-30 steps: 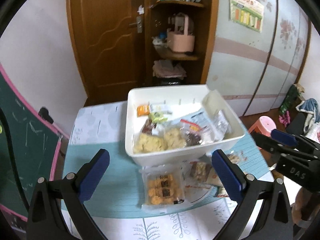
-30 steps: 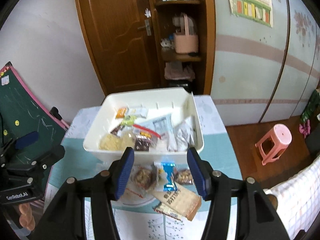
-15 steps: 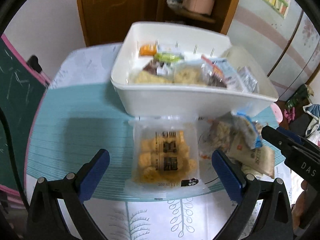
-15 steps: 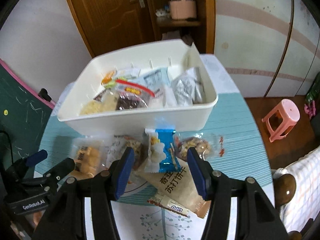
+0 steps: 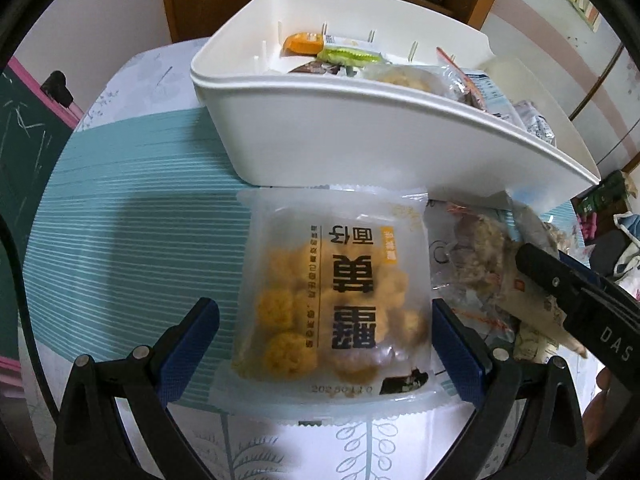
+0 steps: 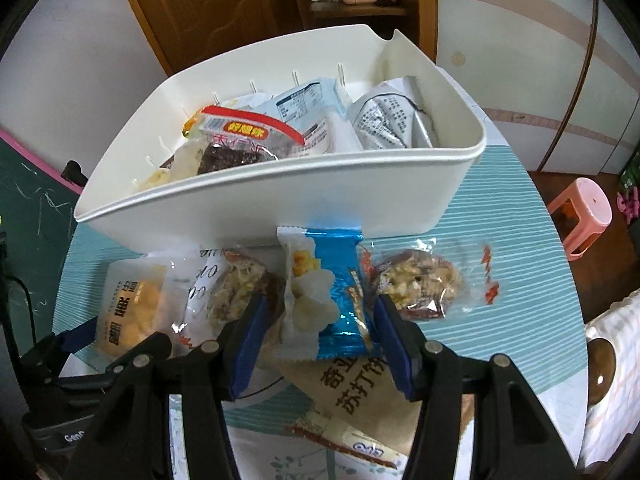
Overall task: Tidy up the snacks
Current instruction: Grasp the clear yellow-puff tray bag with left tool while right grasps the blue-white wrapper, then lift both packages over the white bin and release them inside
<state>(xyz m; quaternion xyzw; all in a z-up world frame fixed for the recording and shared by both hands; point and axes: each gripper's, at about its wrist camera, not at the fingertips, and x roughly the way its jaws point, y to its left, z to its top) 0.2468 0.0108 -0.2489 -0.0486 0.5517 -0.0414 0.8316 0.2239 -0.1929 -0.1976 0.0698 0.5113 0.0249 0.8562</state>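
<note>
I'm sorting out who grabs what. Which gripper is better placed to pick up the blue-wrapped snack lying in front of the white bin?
The right gripper: its open jaws already straddle the blue-wrapped snack. The left gripper is lined up on the clear bag of yellow puffs instead.

Dim indoor light, fisheye-warped edges, soft shadows

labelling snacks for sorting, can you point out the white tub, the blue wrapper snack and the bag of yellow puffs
white tub (image 6: 304, 196), right wrist view, on its front wall
blue wrapper snack (image 6: 340, 280), right wrist view, middle of the wrapper
bag of yellow puffs (image 5: 332, 292), left wrist view, centre of the bag
</note>
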